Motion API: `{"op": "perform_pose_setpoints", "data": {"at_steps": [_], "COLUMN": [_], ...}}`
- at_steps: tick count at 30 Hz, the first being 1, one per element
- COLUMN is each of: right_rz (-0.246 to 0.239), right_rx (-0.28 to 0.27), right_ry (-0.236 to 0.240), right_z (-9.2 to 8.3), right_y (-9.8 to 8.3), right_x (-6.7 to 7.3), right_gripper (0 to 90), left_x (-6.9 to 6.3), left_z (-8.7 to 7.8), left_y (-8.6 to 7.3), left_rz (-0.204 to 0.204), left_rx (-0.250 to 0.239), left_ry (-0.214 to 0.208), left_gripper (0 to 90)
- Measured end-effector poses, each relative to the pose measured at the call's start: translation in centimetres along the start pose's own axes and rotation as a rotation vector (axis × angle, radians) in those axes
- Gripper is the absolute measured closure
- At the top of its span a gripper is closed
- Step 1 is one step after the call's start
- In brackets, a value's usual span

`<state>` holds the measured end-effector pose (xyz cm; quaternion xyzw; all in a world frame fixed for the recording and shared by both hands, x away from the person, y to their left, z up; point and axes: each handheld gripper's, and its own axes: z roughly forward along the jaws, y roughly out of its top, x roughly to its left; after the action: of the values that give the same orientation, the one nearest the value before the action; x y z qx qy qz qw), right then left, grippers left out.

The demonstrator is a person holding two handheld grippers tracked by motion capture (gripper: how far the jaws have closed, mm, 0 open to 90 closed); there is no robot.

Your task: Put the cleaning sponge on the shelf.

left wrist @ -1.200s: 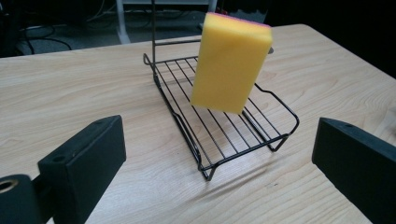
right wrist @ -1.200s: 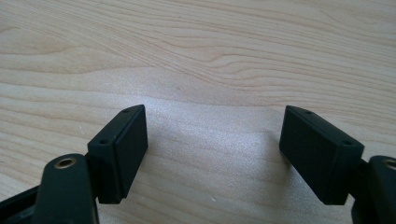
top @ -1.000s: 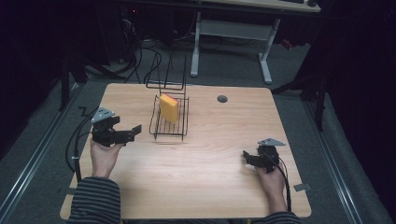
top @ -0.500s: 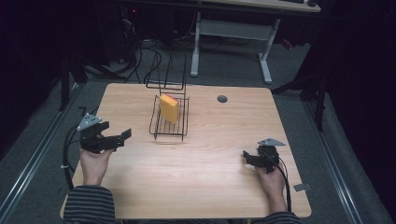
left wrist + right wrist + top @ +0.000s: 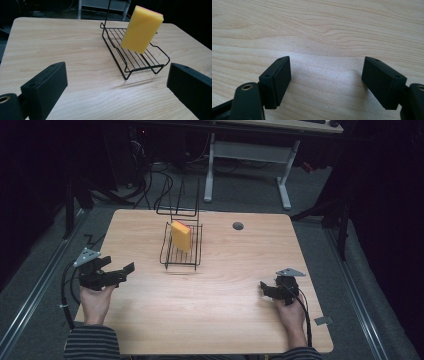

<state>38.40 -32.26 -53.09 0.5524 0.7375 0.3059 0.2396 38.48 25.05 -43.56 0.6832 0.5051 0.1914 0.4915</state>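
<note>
A yellow rectangular foam sponge (image 5: 181,236) leans tilted in a black wire rack (image 5: 181,256) mid light wooden tabletop (image 5: 225,305), well apart from the wide-open, empty left tool (image 5: 129,269) and right tool (image 5: 262,287), bare wood between

Looks like a lab or recording room, dimly lit, not a home. Pale wood-grain worktop (image 5: 215,320) with a round cable hole (image 5: 238,226) near its far edge, standing on grey carpeted floor (image 5: 310,195). Beyond the far edge, a second desk (image 5: 260,150) on a white metal frame, with black cables (image 5: 165,185) tangled on the floor beneath it and dark equipment in the shadows at far left. Metal rails (image 5: 30,295) running along the floor past the left and right edges. Dark curtain-like surroundings on both sides. Bare, staged setup: just a black wire rack (image 5: 181,251) holding a yellow sponge (image 5: 181,236) near the middle of the far half.
</note>
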Motion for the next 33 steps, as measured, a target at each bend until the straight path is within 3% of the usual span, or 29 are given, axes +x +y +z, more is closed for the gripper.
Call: {"op": "perform_pose_setpoints", "data": {"at_steps": [14,33], "right_rz": [0.0,0.0], "right_rx": [0.0,0.0], "right_ry": [0.0,0.0], "right_z": [0.0,0.0], "right_y": [0.0,0.0], "right_x": [0.0,0.0], "right_gripper": [23.7,23.8], "left_x": [0.8,1.2], "left_z": [-0.3,0.8], "left_y": [-1.5,-3.6], "left_rz": [-0.023,-0.033], "left_rx": [0.017,0.061], "left_ry": [0.032,0.062], "left_gripper": [4.2,4.7]}}
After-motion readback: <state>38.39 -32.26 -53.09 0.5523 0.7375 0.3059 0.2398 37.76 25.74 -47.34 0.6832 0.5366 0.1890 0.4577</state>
